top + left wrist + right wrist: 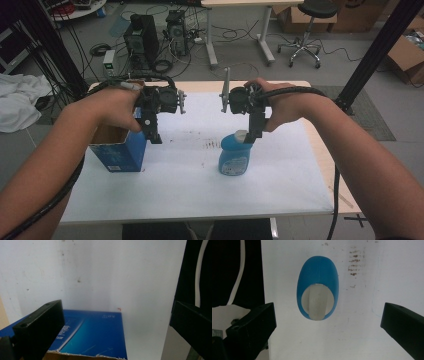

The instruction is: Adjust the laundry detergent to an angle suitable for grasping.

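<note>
White tabletop (pixel 200 190) is cluttered only by two items. Right gripper (pixel 255 134), jaws wide, is held above the blue bottle (pixel 235 156) at centre, apparently for grasping. Left gripper (pixel 152 134), jaws wide, is poised over the open blue box (pixel 120 150) at centre left.

Two bare forearms reach in from the bottom corners of the high view, angled toward each other over the tabletop. The left hand (pixel 117 107) wraps around the body of the left gripper (pixel 154 136), whose black jaws point down and slightly forward. The right hand (pixel 280 102) grips the right gripper (pixel 255 132) in the same way, wrist bent, jaws aimed downward. A black cable trails back along each forearm. In the left gripper view, the two jaws stand wide apart with nothing between them. The right gripper view shows its jaws spread equally wide, clamping nothing. Both grippers hang level with each other, well apart.
</note>
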Available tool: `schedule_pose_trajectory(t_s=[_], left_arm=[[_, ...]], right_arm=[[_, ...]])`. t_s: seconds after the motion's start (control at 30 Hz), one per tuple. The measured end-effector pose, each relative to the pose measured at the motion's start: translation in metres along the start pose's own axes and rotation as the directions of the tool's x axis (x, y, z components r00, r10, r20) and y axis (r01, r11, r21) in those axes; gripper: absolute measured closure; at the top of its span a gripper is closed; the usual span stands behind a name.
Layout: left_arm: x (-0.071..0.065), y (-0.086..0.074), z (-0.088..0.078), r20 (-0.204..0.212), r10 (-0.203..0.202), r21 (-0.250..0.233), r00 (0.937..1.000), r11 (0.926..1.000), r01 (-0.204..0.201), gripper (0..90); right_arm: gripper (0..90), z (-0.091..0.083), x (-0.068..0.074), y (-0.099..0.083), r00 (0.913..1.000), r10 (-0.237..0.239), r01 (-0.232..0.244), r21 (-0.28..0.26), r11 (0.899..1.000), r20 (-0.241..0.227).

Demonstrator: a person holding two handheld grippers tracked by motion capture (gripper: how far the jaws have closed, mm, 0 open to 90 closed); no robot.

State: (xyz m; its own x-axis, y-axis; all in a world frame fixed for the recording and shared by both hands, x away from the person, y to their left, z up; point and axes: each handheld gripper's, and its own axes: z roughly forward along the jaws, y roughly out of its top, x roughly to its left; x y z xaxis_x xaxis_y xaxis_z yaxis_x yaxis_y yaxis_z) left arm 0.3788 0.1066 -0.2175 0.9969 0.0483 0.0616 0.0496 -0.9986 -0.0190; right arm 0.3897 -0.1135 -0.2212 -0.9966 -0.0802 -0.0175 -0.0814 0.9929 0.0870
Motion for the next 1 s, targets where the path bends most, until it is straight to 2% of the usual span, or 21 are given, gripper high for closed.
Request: schedule_pose_trajectory(t_s=[0.23,0.4,0.6,0.7,1.0], left_arm=[[0.0,-0.002,0.0,-0.001,0.001,-0.003,1.0,1.0,-0.001,0.1],[-0.002,-0.004,0.0,0.001,-0.003,-0.002,1.0,1.0,0.003,0.1],[-0.005,-0.004,-0.002,-0.005,0.001,0.0,1.0,1.0,-0.001,0.1],[-0.006,-0.004,-0.003,-0.007,0.001,0.001,1.0,1.0,-0.001,0.1],[-0.007,-0.004,-0.002,-0.008,0.001,-0.001,1.0,1.0,-0.001,0.1]], right_arm=[[0.0,0.013,0.003,-0.001,1.0,0.003,-0.003,-0.007,1.0,-0.002],[0.0,0.028,0.008,0.002,0.9998,-0.017,0.017,-0.014,1.0,-0.008],[0.0,0.044,0.01,0.0,0.9997,-0.014,0.014,-0.009,1.0,-0.02],[0.0,0.047,0.01,-0.002,0.9998,-0.001,0.001,-0.009,1.0,-0.019],[0.0,0.062,0.012,0.001,0.9998,-0.012,0.011,-0.014,1.0,-0.018]])
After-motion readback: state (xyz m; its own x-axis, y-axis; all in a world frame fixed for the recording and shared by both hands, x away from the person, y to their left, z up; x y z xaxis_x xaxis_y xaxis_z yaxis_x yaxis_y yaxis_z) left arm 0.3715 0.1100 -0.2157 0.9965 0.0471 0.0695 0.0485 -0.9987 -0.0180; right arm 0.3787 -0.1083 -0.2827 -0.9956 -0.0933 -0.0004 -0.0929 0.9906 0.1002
